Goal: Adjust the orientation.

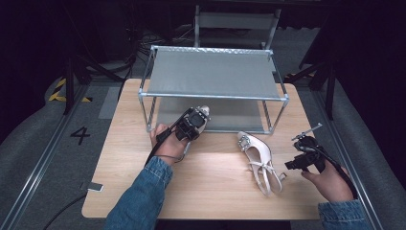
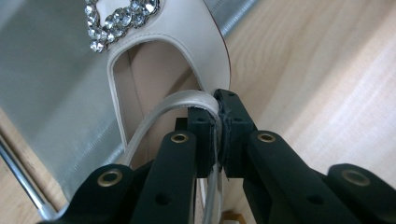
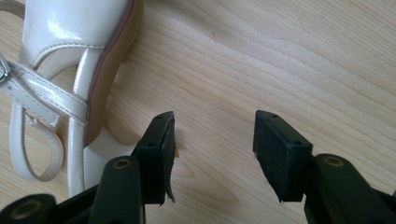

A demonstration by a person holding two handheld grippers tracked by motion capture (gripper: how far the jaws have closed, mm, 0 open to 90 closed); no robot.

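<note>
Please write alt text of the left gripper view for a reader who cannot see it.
The left claw is shut on the strap of a cream shoe with a rhinestone buckle. Under the shoe are a grey shelf and the wooden table.

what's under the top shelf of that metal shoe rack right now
Under the shoe rack's top shelf is its grey lower shelf. The left gripper, shut on a cream shoe by its strap, is at its front edge. The top shelf covers the lower shelf's rear part.
</note>
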